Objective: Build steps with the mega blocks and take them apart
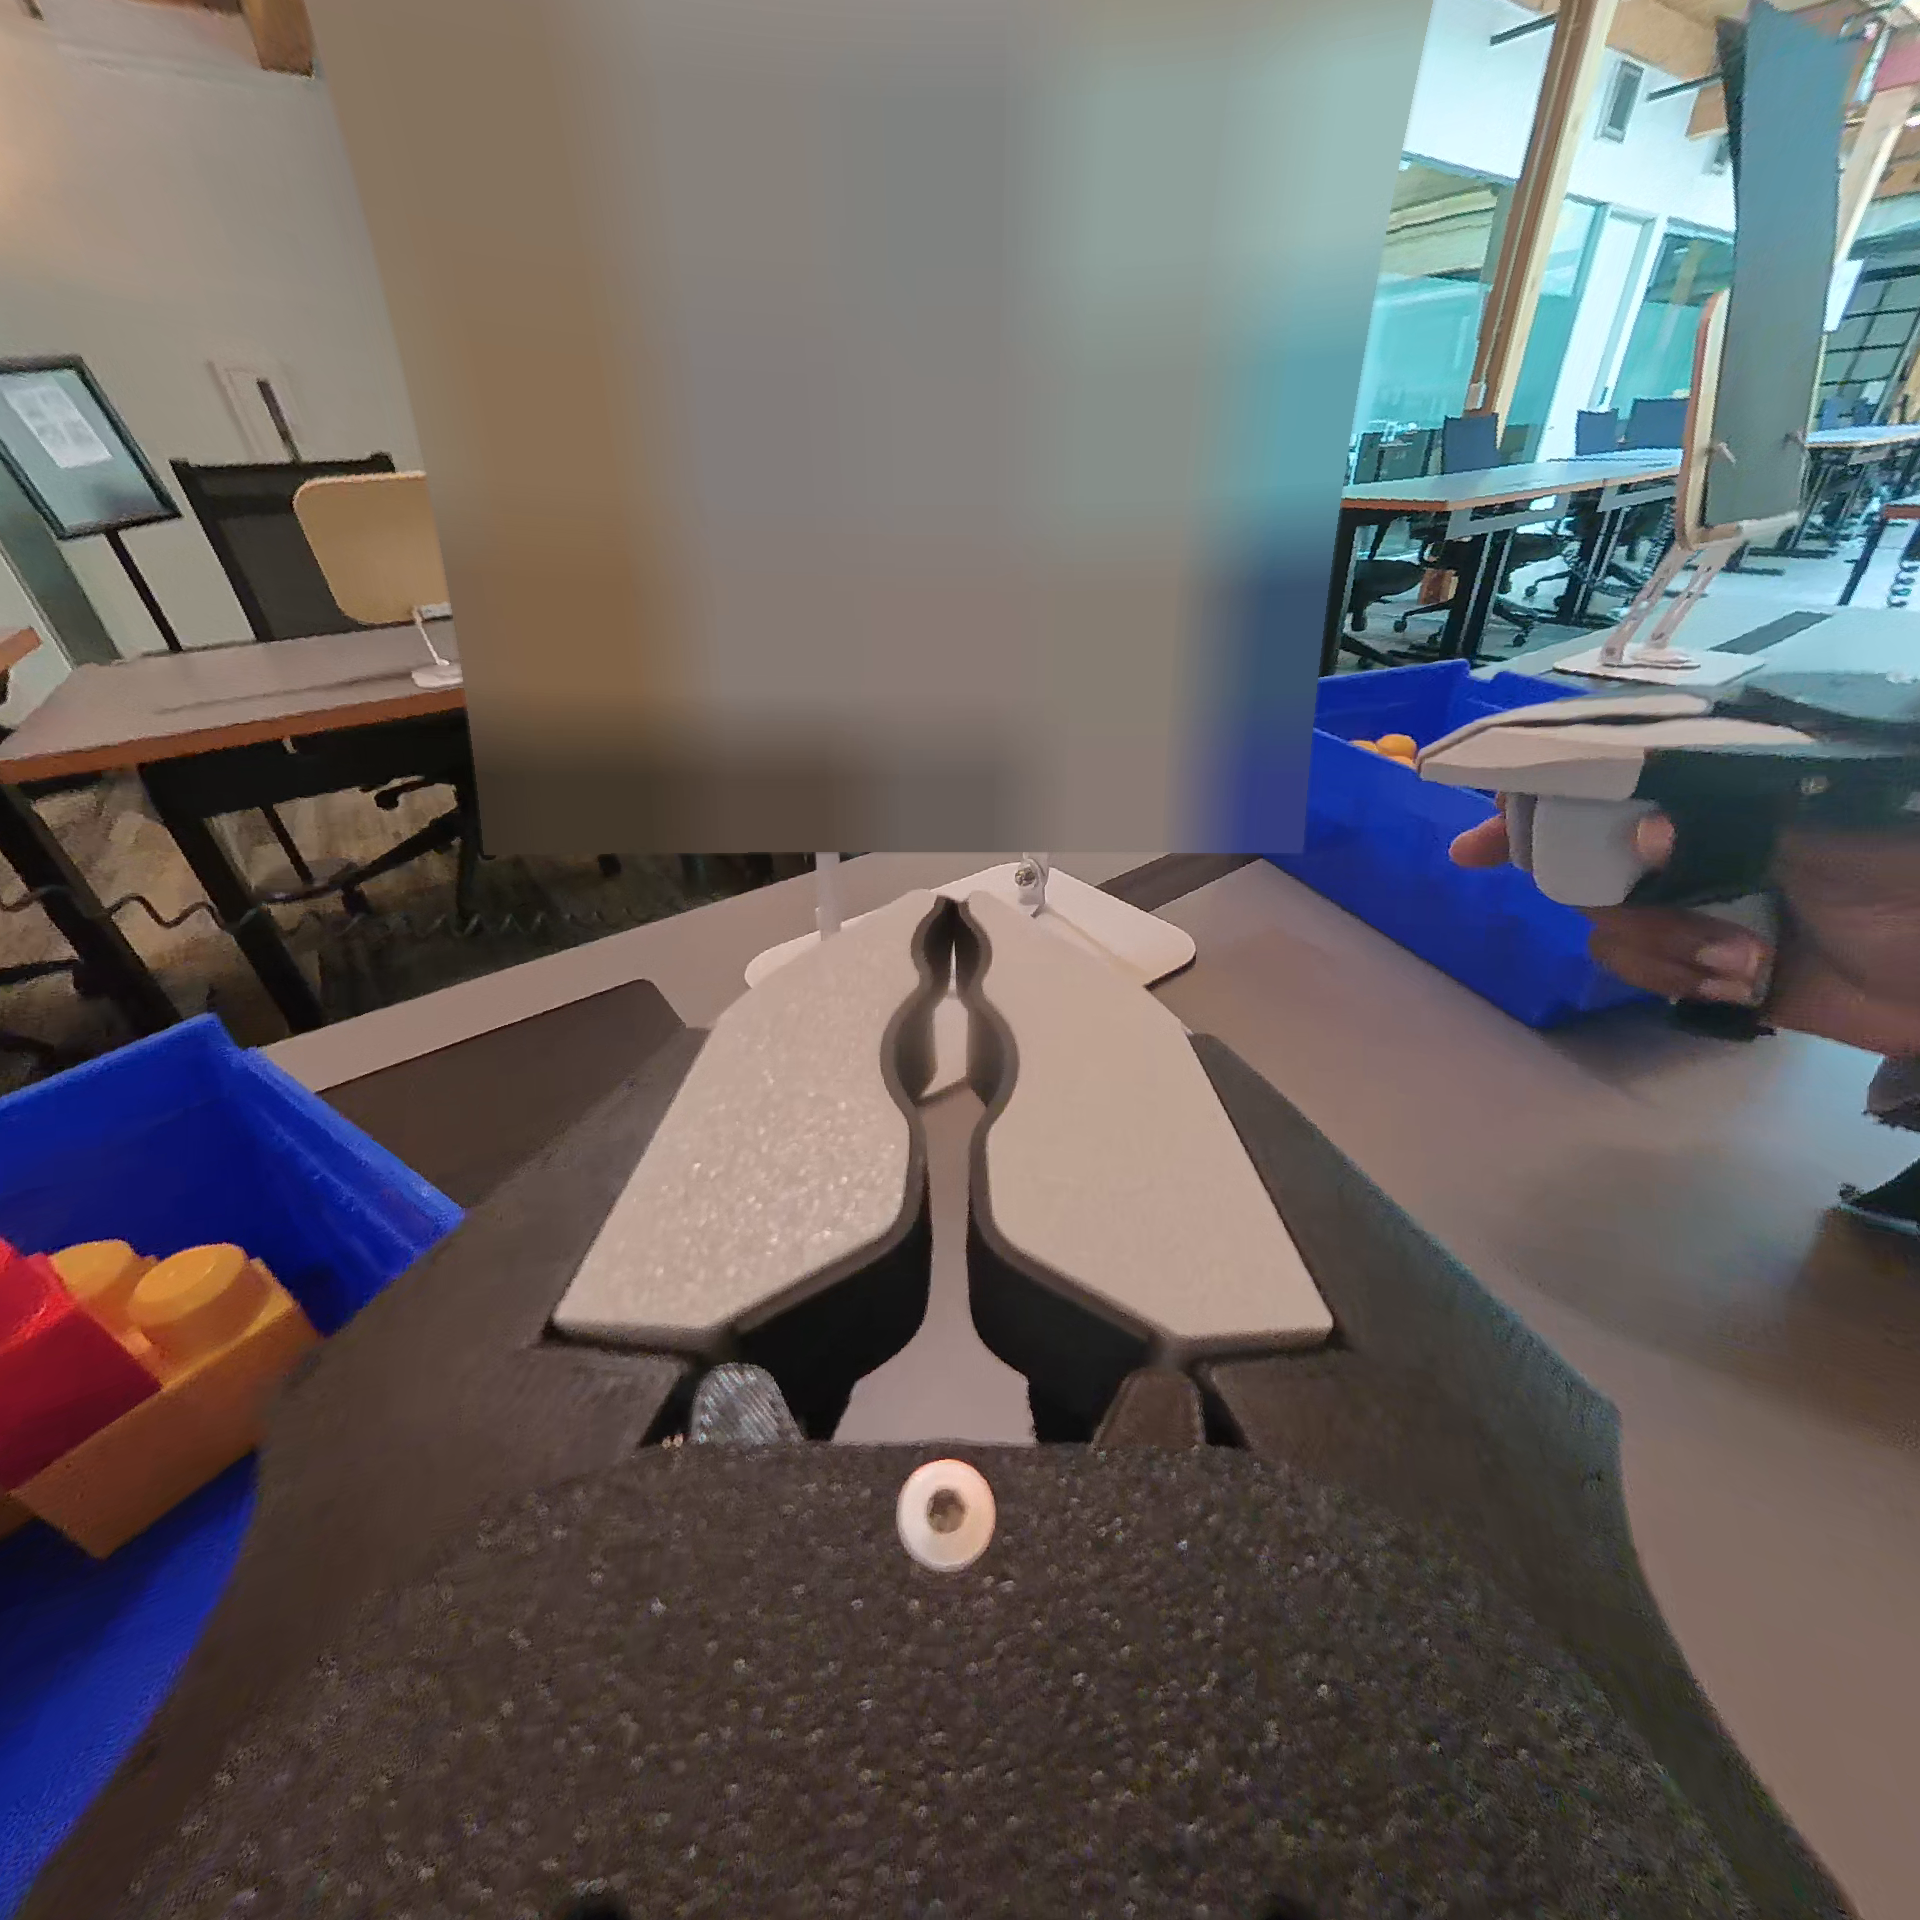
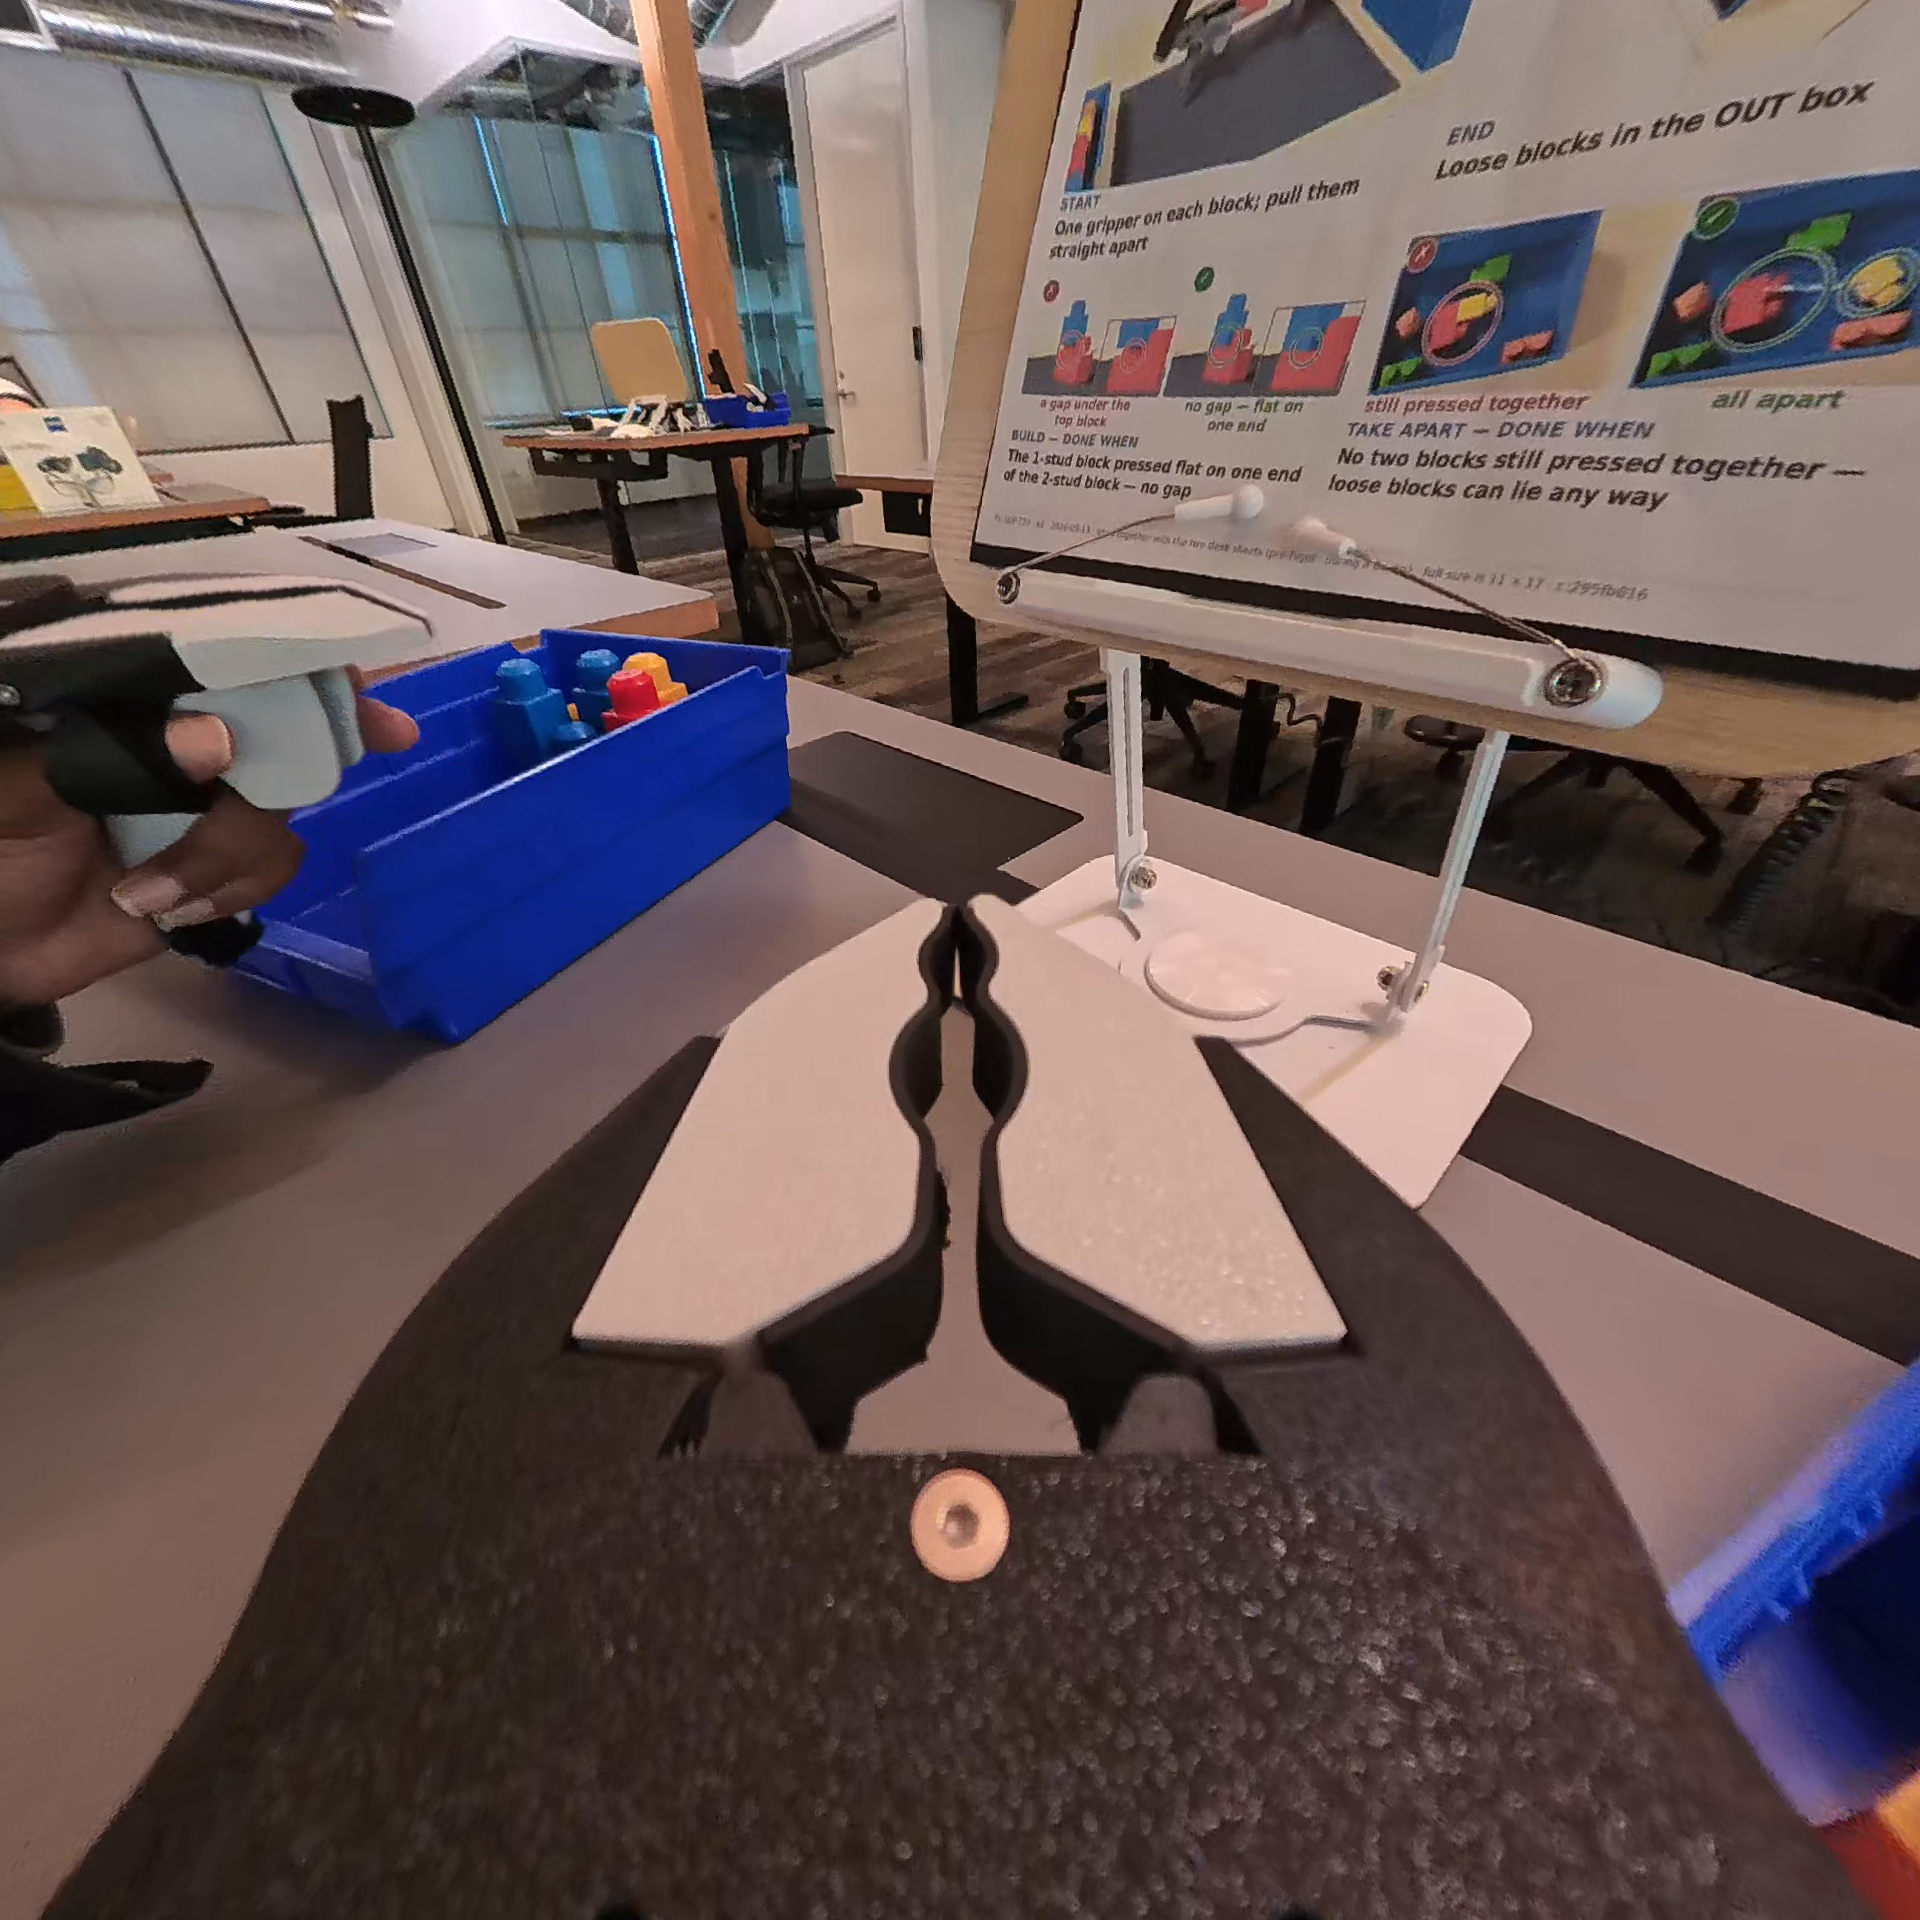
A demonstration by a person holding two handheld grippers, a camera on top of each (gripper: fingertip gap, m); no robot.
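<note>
Left wrist view: left gripper [image 1: 951, 925] has its two grey fingers pressed together at the tips, nothing between them, only wavy slits further back. It hovers above the grey table [image 1: 1455, 1195], tips pointing at the white base of a stand [image 1: 1132, 940]. Just left of the gripper body sits a blue bin [image 1: 208, 1132] holding a red block [image 1: 62, 1371] pressed onto an orange block [image 1: 177, 1392]; studs up, the pair tilted. A dark mat [image 1: 499, 1091] lies on the table under the gripper. Far right, the right gripper [image 1: 1455, 758] held by a hand [image 1: 1766, 935], side-on, fingers together as far as can be told. Behind it a second blue bin [image 1: 1434, 831] with orange pieces barely showing over the rim.

Right wrist view: right gripper [image 2: 958, 920] also closed at the tips, empty, above the table [image 2: 312, 1195]. Tips point just beside the white stand base [image 2: 1351, 1049], which carries a tilted instruction board [image 2: 1455, 312] above. To the left, the blue bin [image 2: 540, 831] with assembled mega blocks [image 2: 592, 696] inside: blue, red, yellow-orange, standing upright. The left gripper [image 2: 405, 613] and its hand [image 2: 114, 894] are in front of that bin at the left edge. Dark mat strip [image 2: 914, 800] between bin and stand. Blue bin corner [image 2: 1818, 1558] at lower right edge, blurred.
</note>
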